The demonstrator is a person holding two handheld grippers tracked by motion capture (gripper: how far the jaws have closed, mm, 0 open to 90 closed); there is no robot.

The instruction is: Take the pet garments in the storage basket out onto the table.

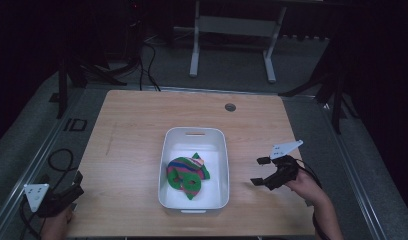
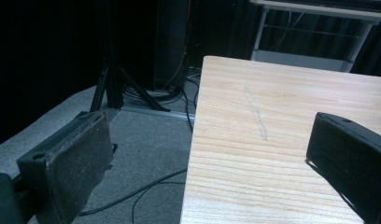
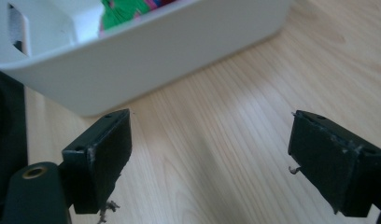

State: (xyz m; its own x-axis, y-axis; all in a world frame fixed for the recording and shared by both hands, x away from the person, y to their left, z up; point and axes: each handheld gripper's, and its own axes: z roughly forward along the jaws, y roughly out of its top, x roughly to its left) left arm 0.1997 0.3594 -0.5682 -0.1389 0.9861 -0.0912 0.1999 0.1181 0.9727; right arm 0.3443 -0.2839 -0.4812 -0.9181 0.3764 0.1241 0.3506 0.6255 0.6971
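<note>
A white plastic bin [image 1: 219, 170] stands in the middle of the wooden table [image 1: 132, 130]. Inside it lies a crumpled cloth [image 1: 186, 175] striped green, pink and blue. My right gripper [image 1: 259, 171] hovers just right of the bin, jaws wide apart and empty, pointing at the bin's side wall [image 3: 146, 51]; a corner of the cloth [image 3: 128, 11] peeks over the rim. At the table's near left corner my left gripper [image 1: 78, 184] is held low, partly off the edge. Its jaws stand open with nothing between them, and its fingers [image 2: 67, 163] frame the table's left edge [image 2: 195, 140].
A round cable hole [image 1: 230, 107] sits near the table's far edge. Cables [image 1: 62, 160] trail over the grey carpet at the left. A white desk frame [image 1: 232, 40] and black tripod legs [image 2: 109, 88] stand beyond the table.
</note>
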